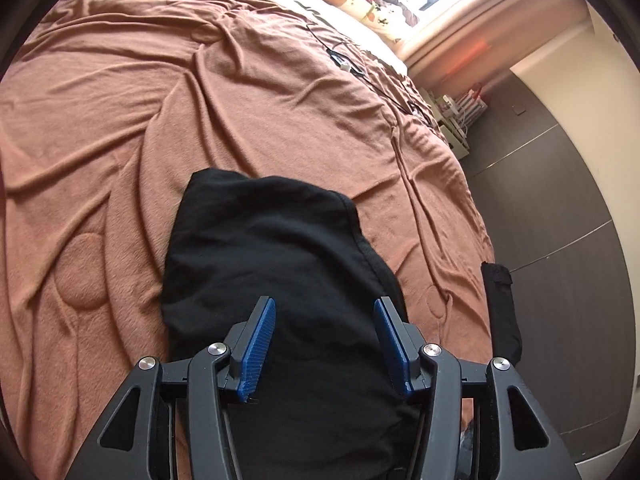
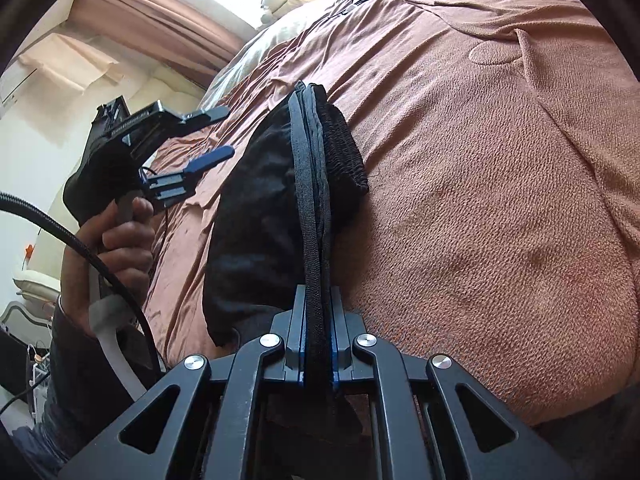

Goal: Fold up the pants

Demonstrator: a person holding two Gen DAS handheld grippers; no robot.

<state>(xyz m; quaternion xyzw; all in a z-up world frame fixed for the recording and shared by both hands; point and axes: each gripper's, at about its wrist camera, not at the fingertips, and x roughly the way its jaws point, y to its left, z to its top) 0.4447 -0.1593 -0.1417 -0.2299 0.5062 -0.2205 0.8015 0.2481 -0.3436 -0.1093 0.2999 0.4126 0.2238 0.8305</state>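
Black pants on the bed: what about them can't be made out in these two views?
- Black pants, left wrist view: near end hidden under the open left tool and cut off at the bottom edge.
- Right wrist view: the right tool covers the clamped edge; fold layers there are unreadable.
- Overall shape: never fully visible.

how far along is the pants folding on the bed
Mostly done, it seems: the black pants already lie as a compact folded bundle on the brown blanket. In hand: the right tongs are shut on the pants' stacked band edge, while the left tongs are open above the bundle, gripping nothing. Left: probably laying that pinched edge down, releasing, and smoothing.
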